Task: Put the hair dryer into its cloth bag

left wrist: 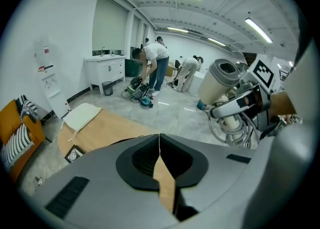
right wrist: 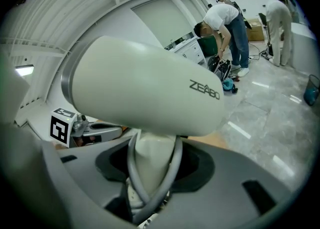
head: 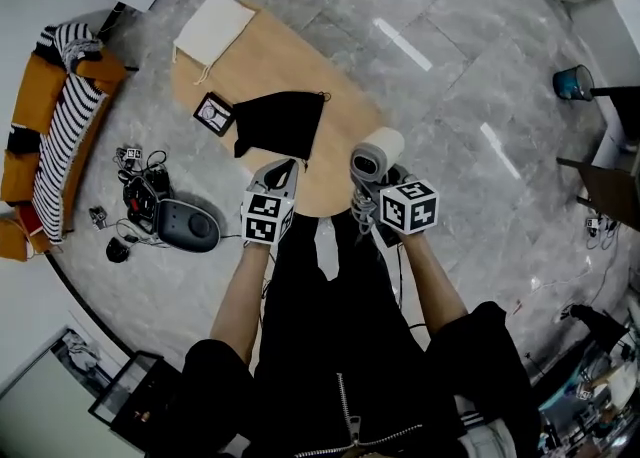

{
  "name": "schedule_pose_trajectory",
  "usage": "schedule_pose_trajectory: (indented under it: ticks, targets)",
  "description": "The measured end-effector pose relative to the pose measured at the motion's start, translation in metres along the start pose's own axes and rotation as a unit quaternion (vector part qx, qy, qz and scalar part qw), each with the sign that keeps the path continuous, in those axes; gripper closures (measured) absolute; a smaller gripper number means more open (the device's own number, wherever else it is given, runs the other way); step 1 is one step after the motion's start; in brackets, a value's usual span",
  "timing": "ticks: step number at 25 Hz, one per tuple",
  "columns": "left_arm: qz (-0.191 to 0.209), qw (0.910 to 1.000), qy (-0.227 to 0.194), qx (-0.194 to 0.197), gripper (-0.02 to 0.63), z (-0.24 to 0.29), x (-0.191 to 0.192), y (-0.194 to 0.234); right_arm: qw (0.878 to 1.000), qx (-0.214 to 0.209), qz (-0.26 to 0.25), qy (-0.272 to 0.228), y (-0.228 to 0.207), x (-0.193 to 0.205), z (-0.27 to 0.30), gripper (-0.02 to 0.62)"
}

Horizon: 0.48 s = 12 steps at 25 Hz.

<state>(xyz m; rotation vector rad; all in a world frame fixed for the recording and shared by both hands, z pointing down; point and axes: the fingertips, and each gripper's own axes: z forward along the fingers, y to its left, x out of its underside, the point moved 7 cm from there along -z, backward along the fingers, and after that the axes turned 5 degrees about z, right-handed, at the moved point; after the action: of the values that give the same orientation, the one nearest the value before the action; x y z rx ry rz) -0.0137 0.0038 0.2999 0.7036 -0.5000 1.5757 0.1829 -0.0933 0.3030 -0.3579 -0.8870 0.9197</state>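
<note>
right gripper [right wrist: 150, 170] clamped on cream hair dryer [right wrist: 145, 88] handle, left gripper [left wrist: 160, 145] jaws pressed together, empty, near black cloth bag [head: 280, 123] on wooden table [head: 345, 111]

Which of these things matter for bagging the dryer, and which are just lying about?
Job: hair dryer in right gripper; black cloth bag, probably its bag.
Lying about: cream bag; framed picture; striped blanket; grey device on floor.

Black clothing [head: 330, 336], silver zip [head: 349, 414]
</note>
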Motion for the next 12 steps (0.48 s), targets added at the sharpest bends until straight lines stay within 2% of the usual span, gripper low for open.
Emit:
schedule_pose_trajectory:
  ticks: [8,12]
  targets:
    - [0.01,0.9995,0.024,-0.02,0.591,0.057,0.03,0.019,1.0,0.01,0.0,0.012,-0.029,0.012,0.033,0.4]
    - [0.015,0.9987,0.038,-0.031,0.591,0.089,0.053,0.029,0.999,0.024,-0.022,0.005,-0.041,0.023,0.044,0.4]
